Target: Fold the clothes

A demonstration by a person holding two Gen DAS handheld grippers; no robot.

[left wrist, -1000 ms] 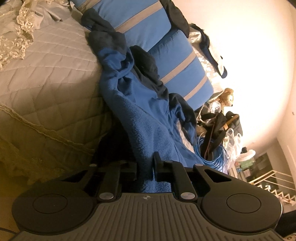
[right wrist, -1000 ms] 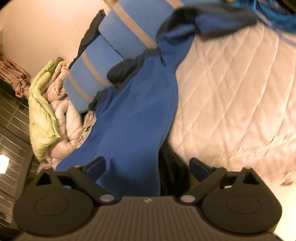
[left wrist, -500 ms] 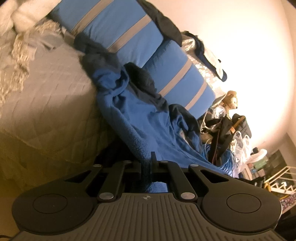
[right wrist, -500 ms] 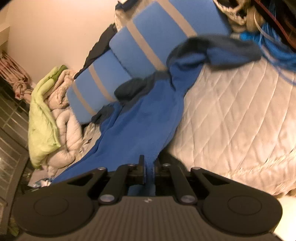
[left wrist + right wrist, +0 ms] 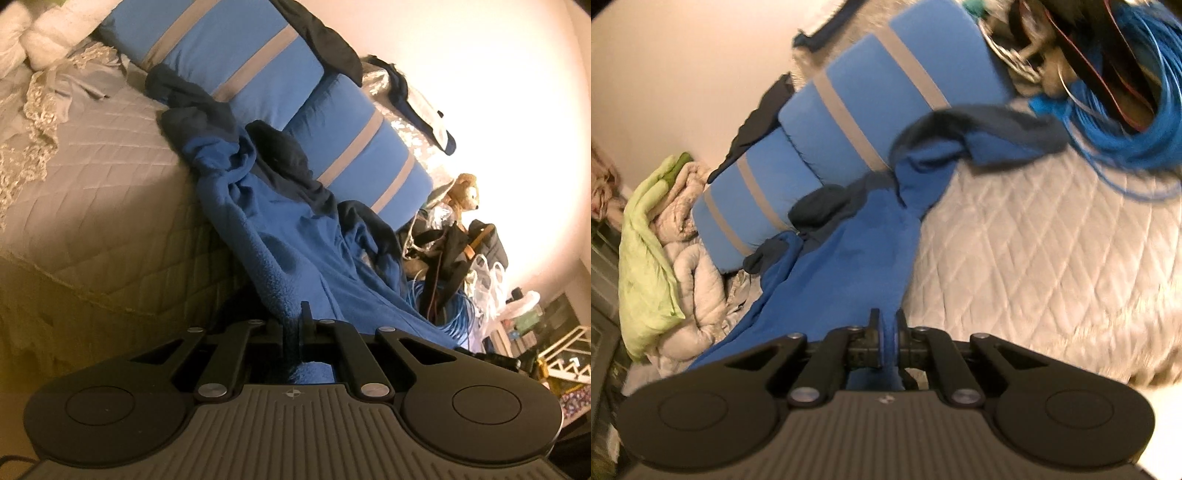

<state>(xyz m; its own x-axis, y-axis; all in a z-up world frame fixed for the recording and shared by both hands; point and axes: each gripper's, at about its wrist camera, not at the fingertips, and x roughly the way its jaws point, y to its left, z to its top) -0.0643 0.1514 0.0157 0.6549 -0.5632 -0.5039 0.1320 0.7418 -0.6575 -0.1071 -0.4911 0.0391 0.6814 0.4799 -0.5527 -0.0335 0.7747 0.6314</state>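
On quilted bedspread, fuzzy blue fleece, both grippers clamped on it

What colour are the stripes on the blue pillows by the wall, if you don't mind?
Grey stripes on the blue pillows, clearest in the right wrist view.

We see our left gripper clamped on an edge of the blue fleece garment, a fold of the cloth pinched between its black fingers. From the grip the garment runs up and away across the quilted bedspread, its dark navy parts bunched near the two blue pillows with grey stripes. Lace trim lies along the bedspread's upper left. To the right, past the pillows, we make out a stuffed bear, a dark bag, a coil of blue cable and clear plastic bags against a bright wall
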